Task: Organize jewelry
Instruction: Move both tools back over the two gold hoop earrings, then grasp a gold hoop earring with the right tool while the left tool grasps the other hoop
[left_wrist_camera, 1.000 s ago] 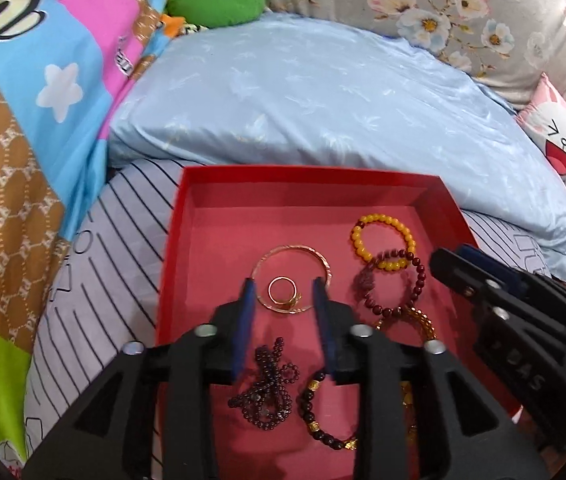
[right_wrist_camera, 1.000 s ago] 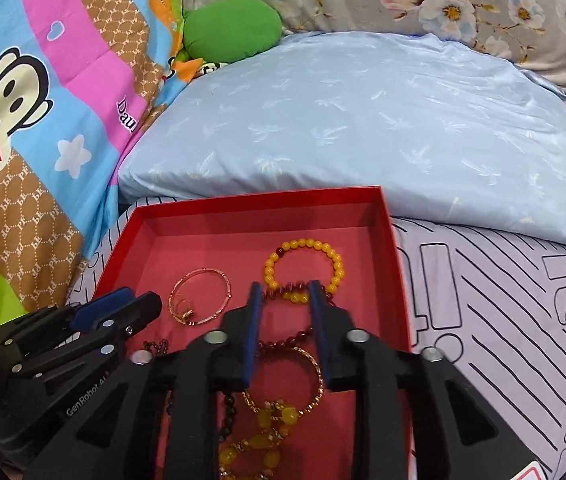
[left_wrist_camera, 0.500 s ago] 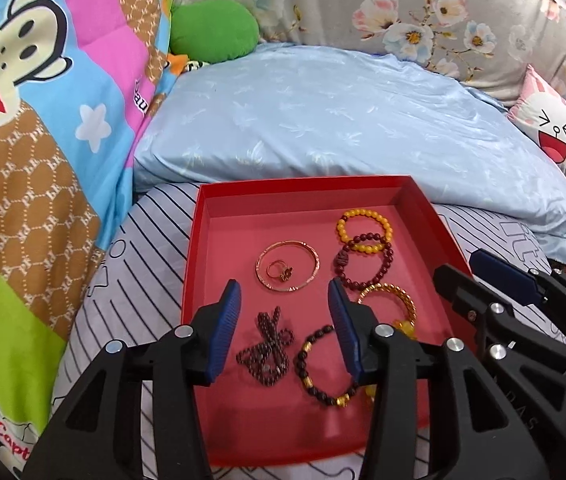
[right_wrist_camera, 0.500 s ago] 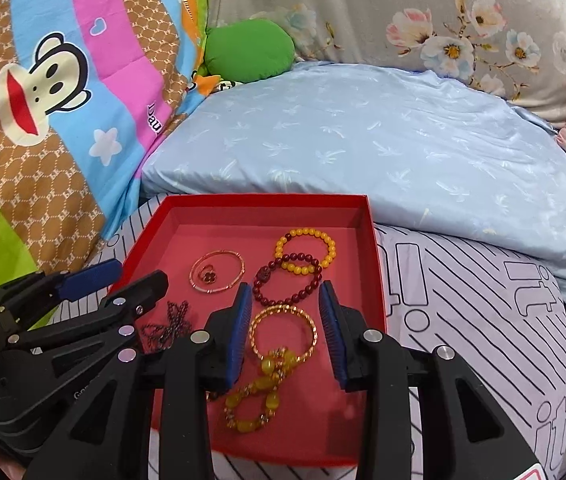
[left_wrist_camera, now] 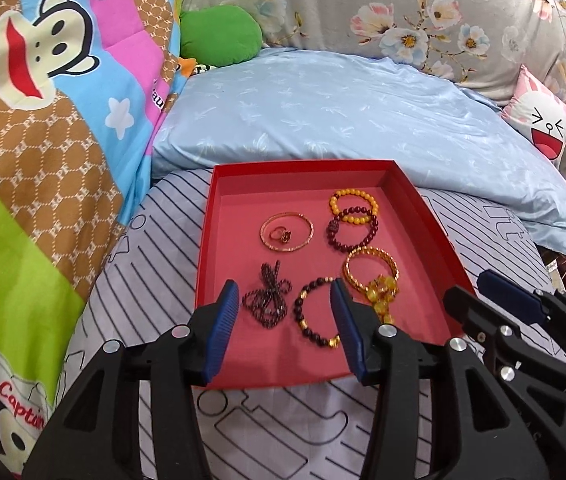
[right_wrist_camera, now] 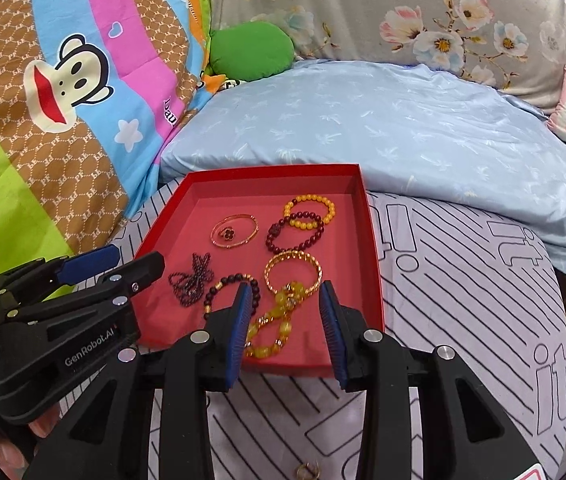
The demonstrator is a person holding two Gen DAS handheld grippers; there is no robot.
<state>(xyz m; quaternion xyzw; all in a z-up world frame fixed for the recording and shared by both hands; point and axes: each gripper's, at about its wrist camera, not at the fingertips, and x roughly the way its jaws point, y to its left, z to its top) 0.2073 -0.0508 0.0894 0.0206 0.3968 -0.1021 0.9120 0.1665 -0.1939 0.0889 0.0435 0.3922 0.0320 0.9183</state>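
Observation:
A red tray lies on a striped cushion and holds several pieces of jewelry. Inside are a thin gold bangle around a ring, a yellow bead bracelet, a dark red bead bracelet, a gold bracelet, a tangled dark bead string, a dark bead bracelet and an amber bead strand. My left gripper is open and empty above the tray's near edge. My right gripper is open and empty over the tray's near right part.
A light blue pillow lies behind the tray. A cartoon monkey quilt rises on the left, with a green cushion at the back. A small gold ring-like item lies on the striped cushion near the bottom edge.
Both grippers have pulled back and up from the tray and their jaws have opened wider. The jewelry has stayed in place.

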